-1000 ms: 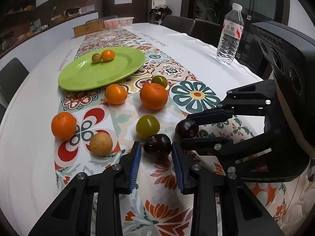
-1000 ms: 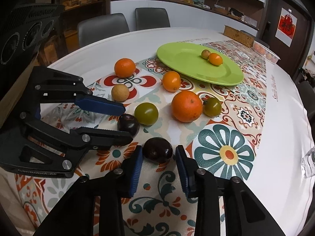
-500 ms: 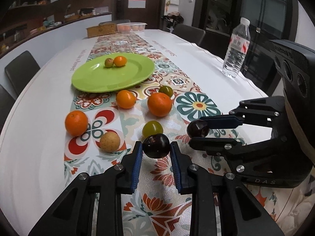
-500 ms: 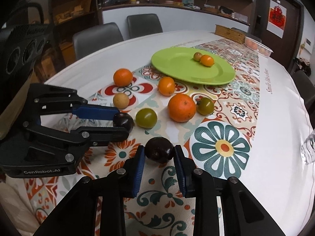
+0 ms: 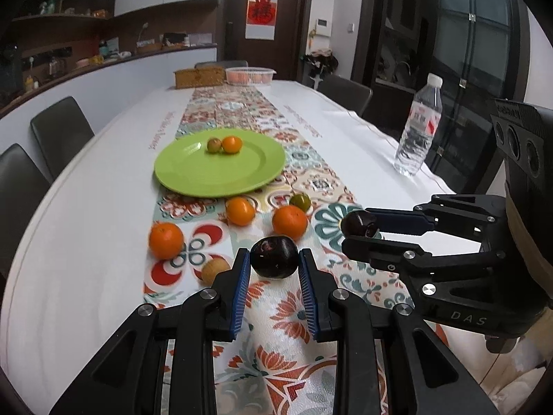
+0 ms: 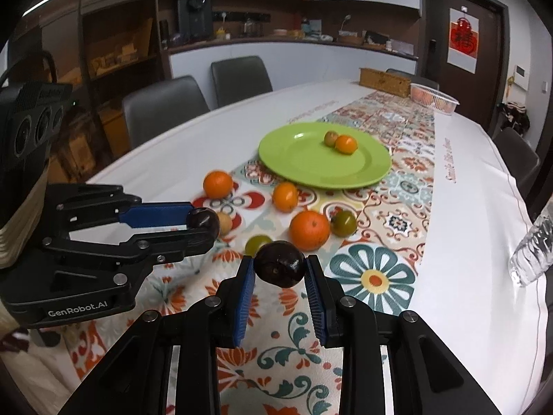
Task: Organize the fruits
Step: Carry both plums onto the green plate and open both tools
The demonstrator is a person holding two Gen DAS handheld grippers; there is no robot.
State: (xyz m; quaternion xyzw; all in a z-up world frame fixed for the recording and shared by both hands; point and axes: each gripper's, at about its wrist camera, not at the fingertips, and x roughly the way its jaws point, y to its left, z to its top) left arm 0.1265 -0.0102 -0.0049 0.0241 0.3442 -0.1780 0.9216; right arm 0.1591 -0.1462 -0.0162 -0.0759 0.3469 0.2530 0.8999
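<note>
dark plum (image 5: 274, 257) sits clamped between the blue pads of my left fingers (image 5: 274, 278), lifted clear of the tabletop (image 5: 86, 235). my right fingers (image 6: 280, 285) are closed on a second plum (image 6: 280, 264) the same way, also off the cloth. from the left view the right fingers come in from the side, their plum pinched at the tips; from the right view the left ones do the same.

beyond both plums the patterned runner (image 5: 287, 318) carries the loose fruit: a large orange (image 5: 289, 222) with a green fruit (image 5: 300, 201) just behind it, a smaller orange (image 5: 240, 211) near the plate's edge, another orange (image 5: 166, 240) off to the left, a tan round fruit (image 5: 215, 269) beside my left finger, and a yellow-green fruit (image 6: 257, 243) showing only in the right view, just behind my plum.

farther on, the green plate (image 5: 193, 176) holds a small orange (image 5: 231, 144) touching a small brownish-green fruit (image 5: 214, 145). a water bottle (image 5: 419, 129) stands well apart at the right edge.
</note>
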